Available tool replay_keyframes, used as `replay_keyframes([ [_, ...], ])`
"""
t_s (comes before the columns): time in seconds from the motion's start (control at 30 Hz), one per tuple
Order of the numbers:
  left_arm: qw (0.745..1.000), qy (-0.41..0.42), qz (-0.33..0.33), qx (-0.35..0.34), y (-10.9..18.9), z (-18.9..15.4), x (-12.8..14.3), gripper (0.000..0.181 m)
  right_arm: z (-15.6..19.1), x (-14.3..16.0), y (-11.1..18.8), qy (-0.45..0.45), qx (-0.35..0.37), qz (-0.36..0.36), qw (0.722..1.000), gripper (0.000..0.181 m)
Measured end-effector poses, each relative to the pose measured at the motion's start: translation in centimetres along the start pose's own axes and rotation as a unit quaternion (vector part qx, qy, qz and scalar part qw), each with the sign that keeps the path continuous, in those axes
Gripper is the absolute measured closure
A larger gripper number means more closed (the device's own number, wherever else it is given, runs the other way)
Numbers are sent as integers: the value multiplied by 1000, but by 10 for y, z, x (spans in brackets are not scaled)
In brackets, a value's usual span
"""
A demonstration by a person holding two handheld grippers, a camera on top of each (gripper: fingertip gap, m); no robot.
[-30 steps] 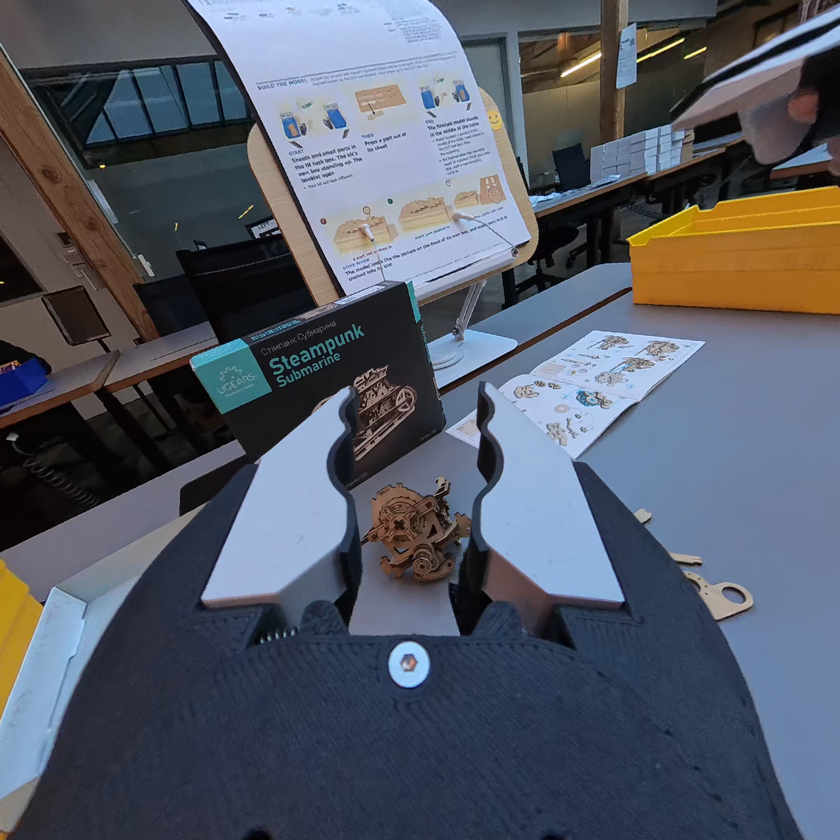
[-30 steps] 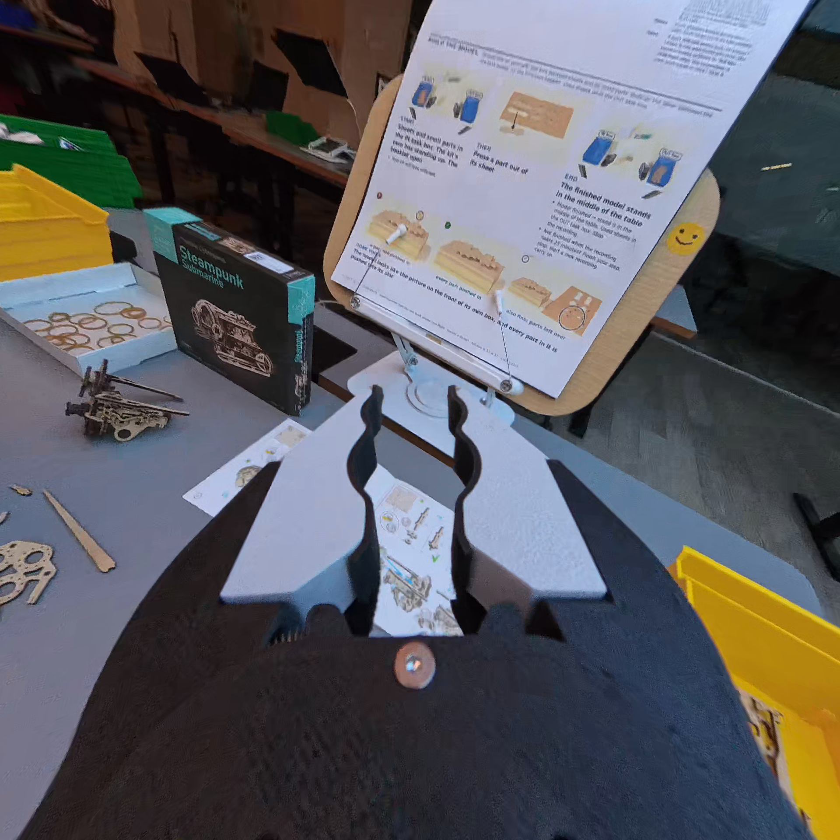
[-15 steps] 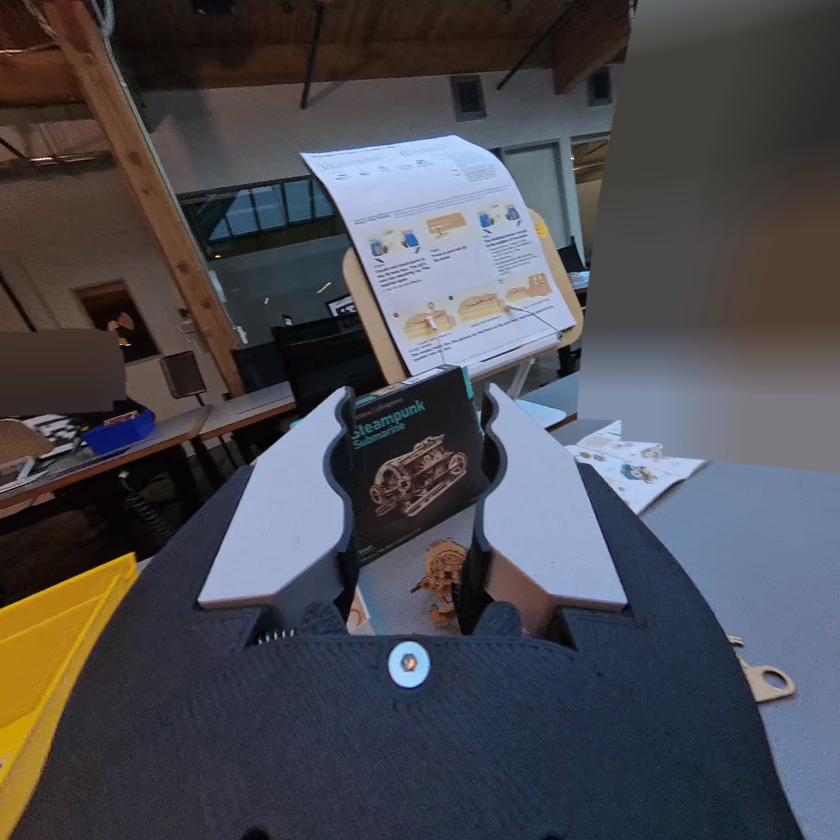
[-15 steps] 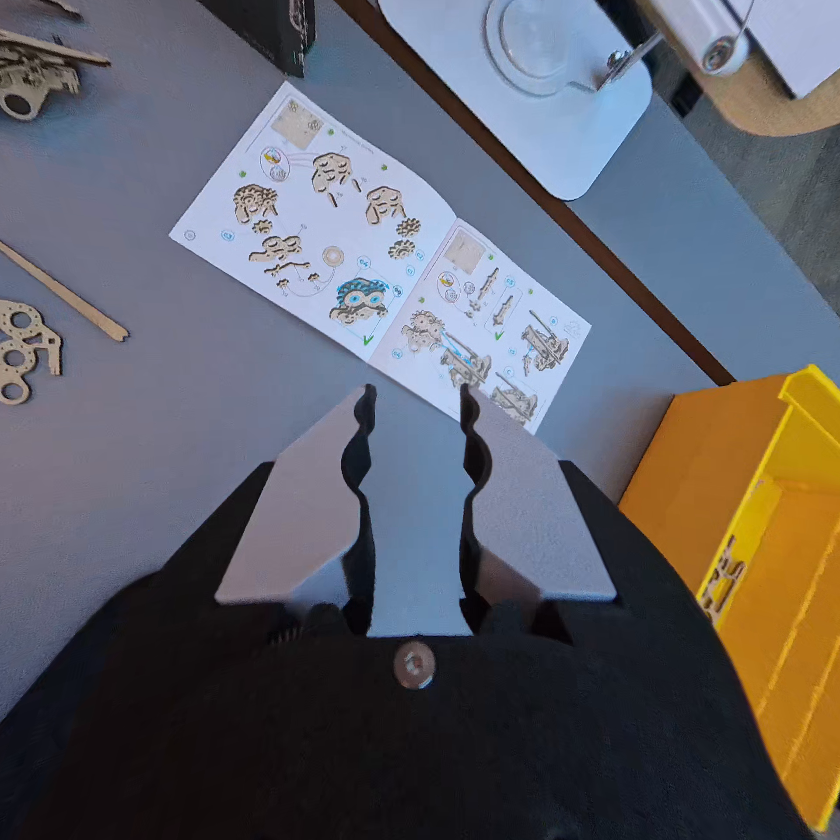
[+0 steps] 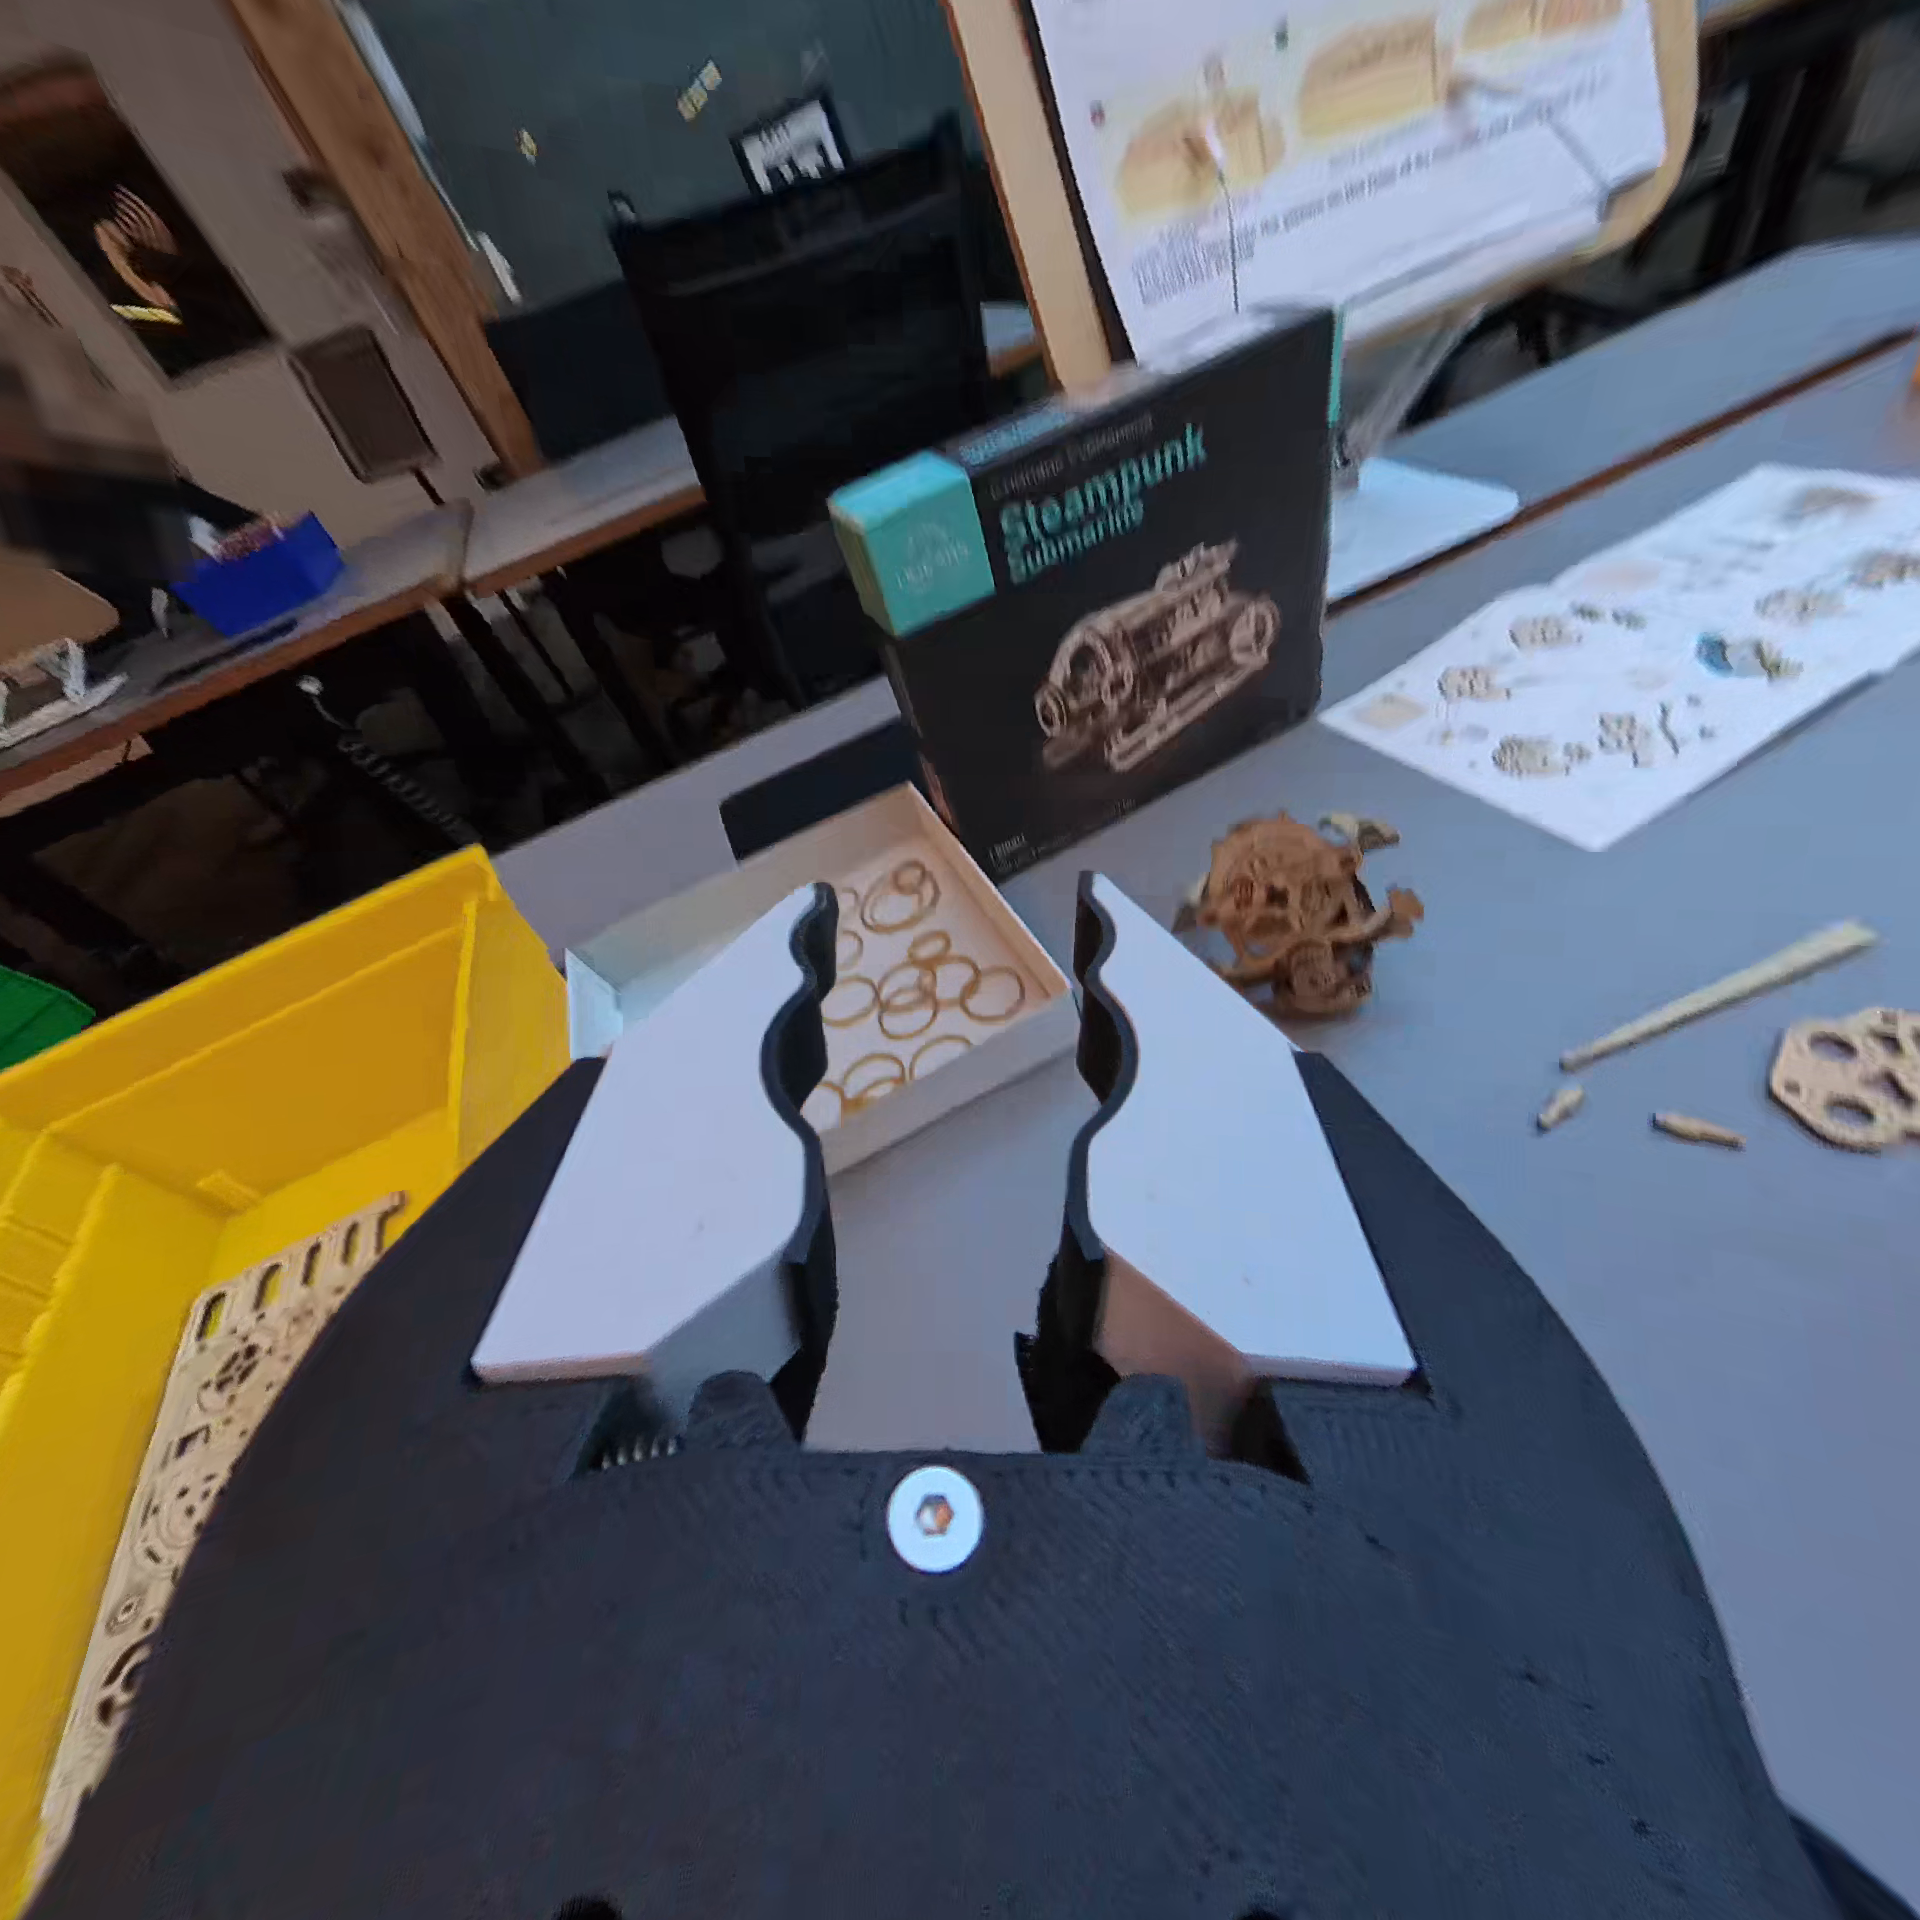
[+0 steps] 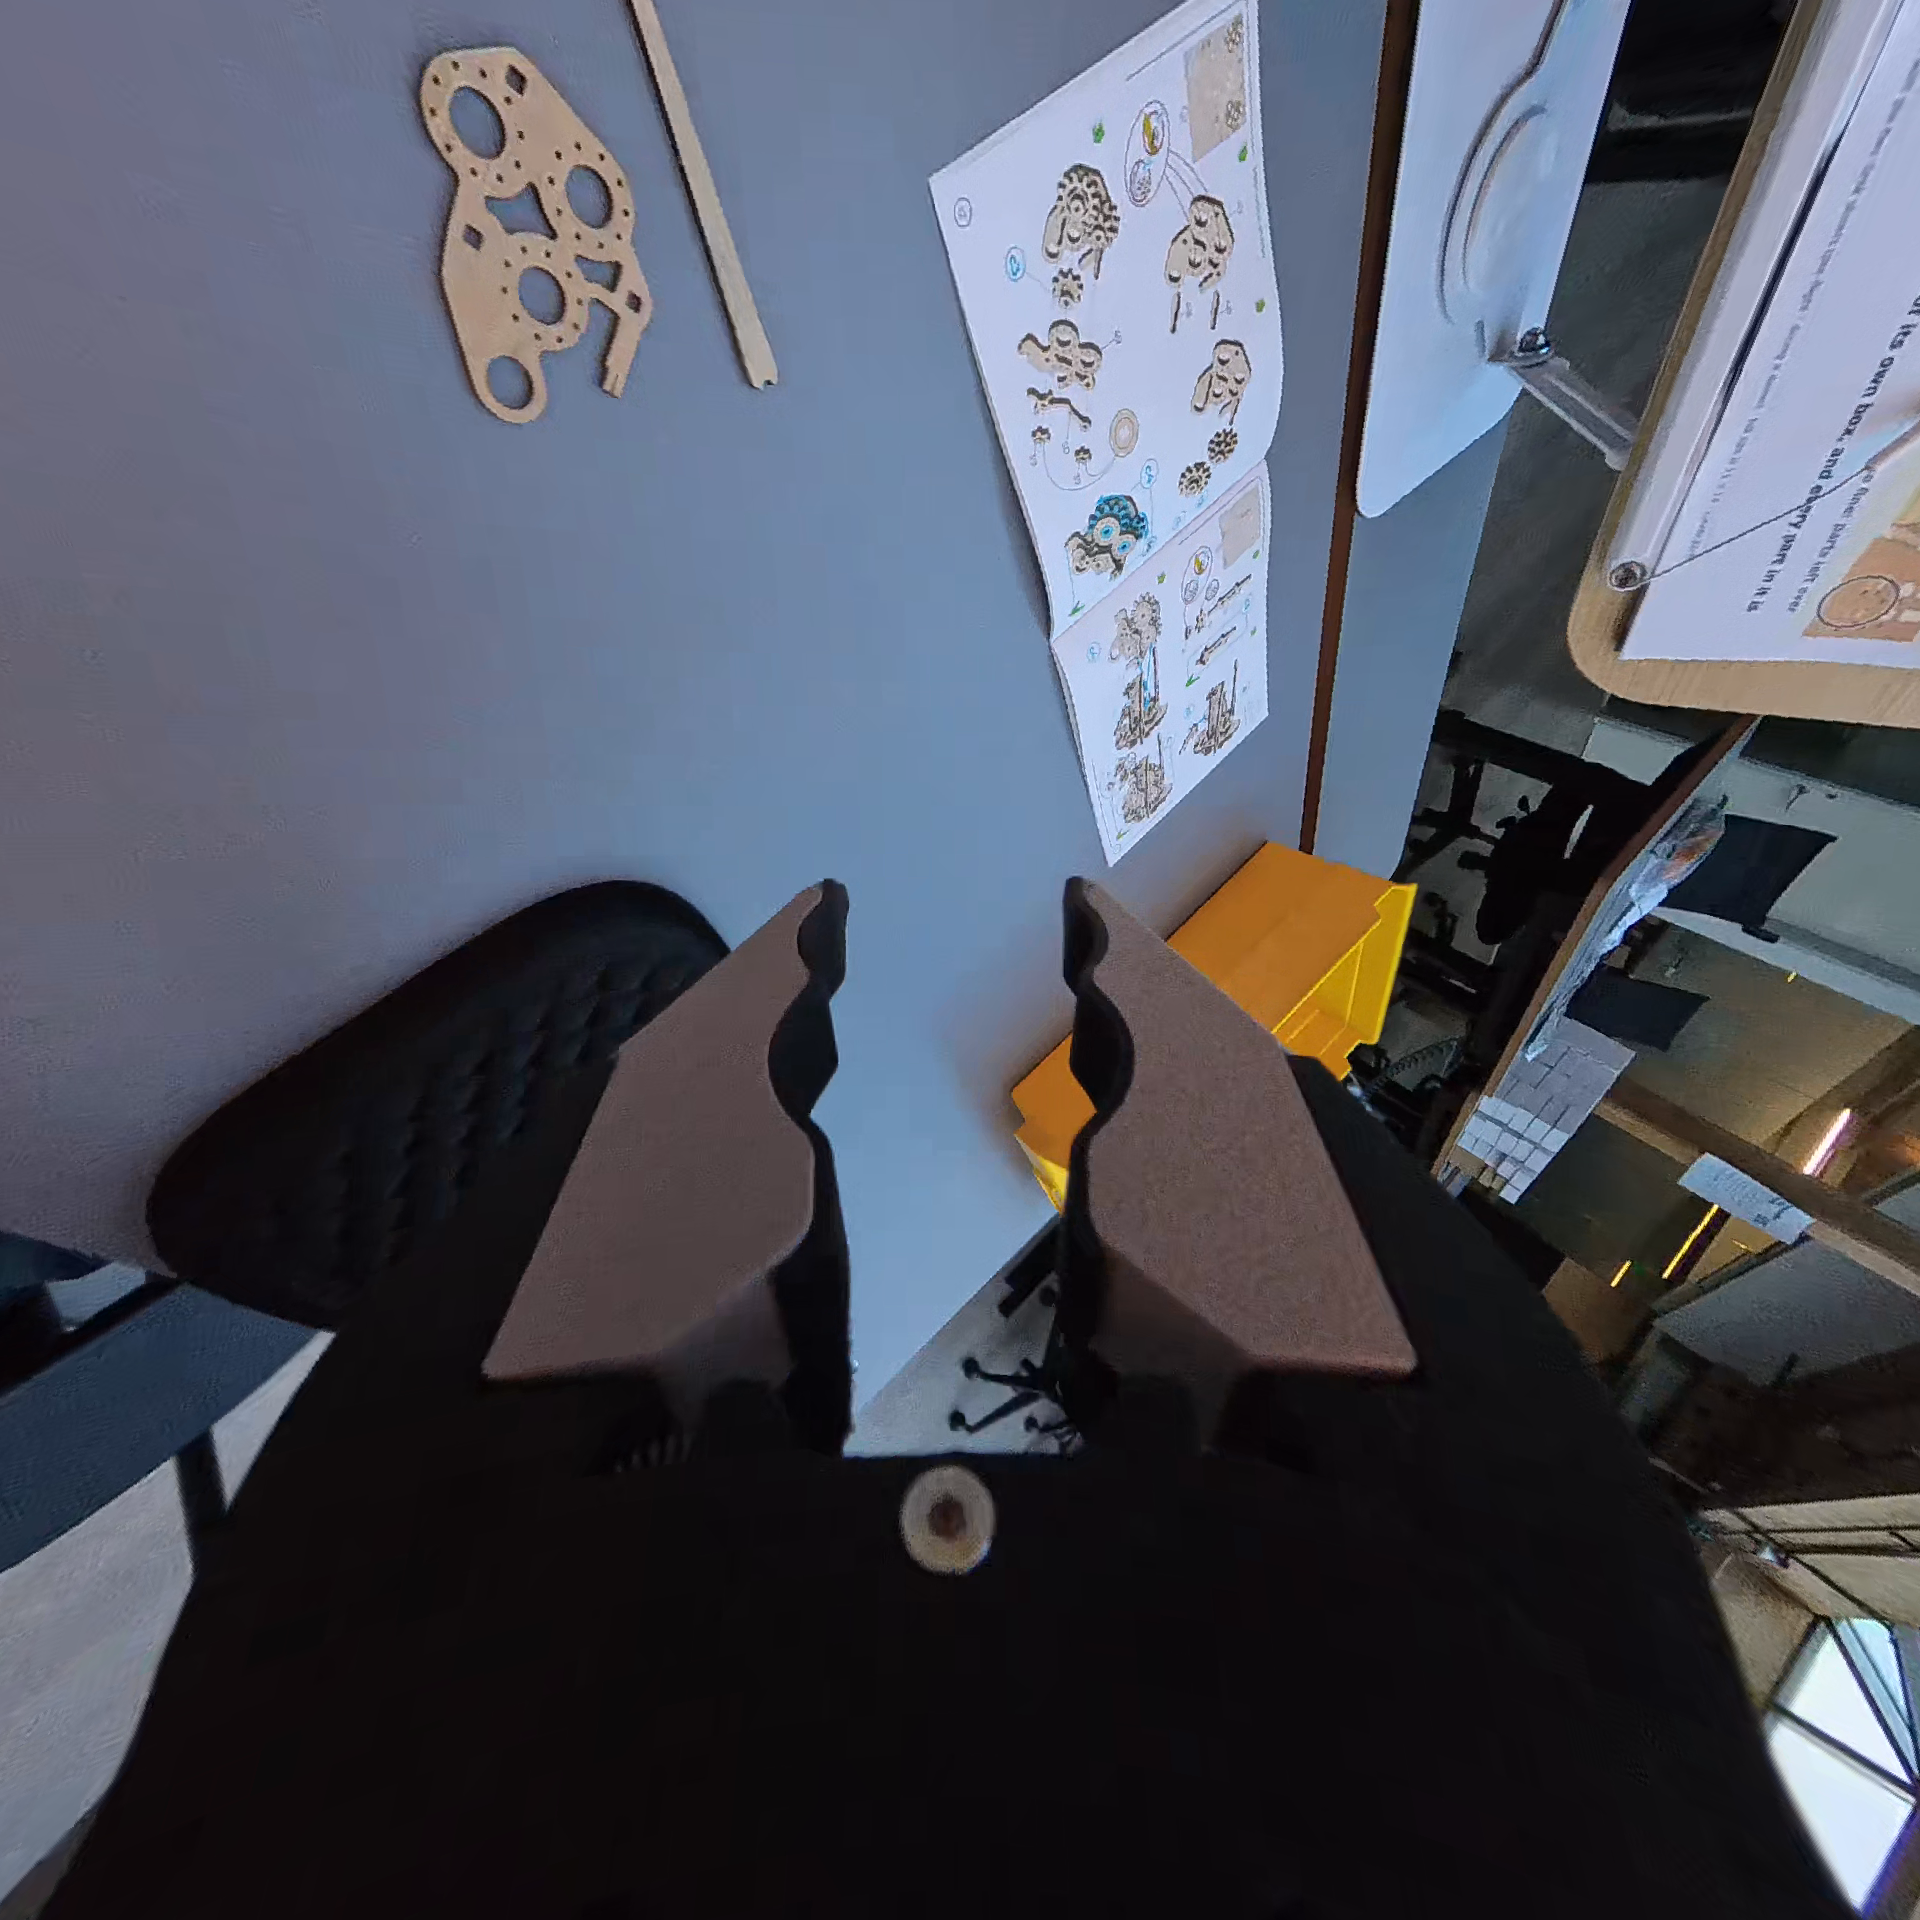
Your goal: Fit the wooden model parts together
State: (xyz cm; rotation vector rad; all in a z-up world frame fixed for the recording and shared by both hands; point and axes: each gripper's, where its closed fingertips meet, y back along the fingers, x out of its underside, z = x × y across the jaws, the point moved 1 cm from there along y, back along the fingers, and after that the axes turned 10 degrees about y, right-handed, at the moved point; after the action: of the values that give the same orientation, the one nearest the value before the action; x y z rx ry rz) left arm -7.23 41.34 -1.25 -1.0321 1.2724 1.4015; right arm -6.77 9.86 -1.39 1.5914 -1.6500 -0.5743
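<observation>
Change: left gripper [image 5: 951, 904] has been swung leftward; wooden model [image 5: 1294, 914] is now seen at 1 o'clock.
Claws: both are held apart, empty; right gripper [image 6: 945, 904].

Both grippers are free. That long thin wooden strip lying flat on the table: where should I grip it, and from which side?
Both grippers are open and empty. The wooden strip lies flat on the grey table, clear of the perforated wooden plate beside it. Probably best to come straight down from above and pinch across its narrow width near mid-length, jaws square to its long axis: it is too thin to catch from the side.
</observation>
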Motion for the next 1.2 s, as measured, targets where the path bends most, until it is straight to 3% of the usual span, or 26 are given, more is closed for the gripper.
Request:
replay_keyframes([
  [0.03, 999, -4, 37, 13, -3, -1, 16, 133, 4, 0, 4, 4, 2, 6, 1000, 138],
  [0.17, 996, 12, 89, 20, -16, 5, 50, 126, 16, 7, 17, 28, 7, 43, 999, 134],
  [0.47, 995, 18, 79, 53, -21, -14, 48, 128, 20, 23, 18, 55, 18, 87, 995, 133],
  [0.53, 996, 27, 68, 57, -20, -17, 43, 128, 22, 15, -1, 56, -12, 31, 998, 133],
  [0.6, 996, 35, 54, 61, -20, -19, 38, 129, 32, -17, -31, 73, -78, -107, 989, 133],
  [0.67, 996, 41, 42, 62, -20, -19, 36, 129, 52, -53, -52, 95, -190, -288, 934, 134],
  [0.77, 996, 37, 38, 72, -22, -23, 37, 129, 43, -79, -76, 102, -189, -468, 857, 140],
  [0.87, 996, 19, 35, 81, -23, -32, 37, 130, 38, -88, -88, 67, -226, -521, 820, 144],
  [1.0, 994, 6, 40, 97, -27, -46, 38, 130, 51, -95, -112, 51, -256, -499, 826, 143],
  [1.1, 994, -11, 45, 102, -28, -54, 39, 130, 58, -98, -107, 46, -270, -513, 813, 141],
  [1.2, 993, -22, 46, 108, -29, -61, 38, 131, 60, -99, -115, 42, -272, -494, 825, 141],
])
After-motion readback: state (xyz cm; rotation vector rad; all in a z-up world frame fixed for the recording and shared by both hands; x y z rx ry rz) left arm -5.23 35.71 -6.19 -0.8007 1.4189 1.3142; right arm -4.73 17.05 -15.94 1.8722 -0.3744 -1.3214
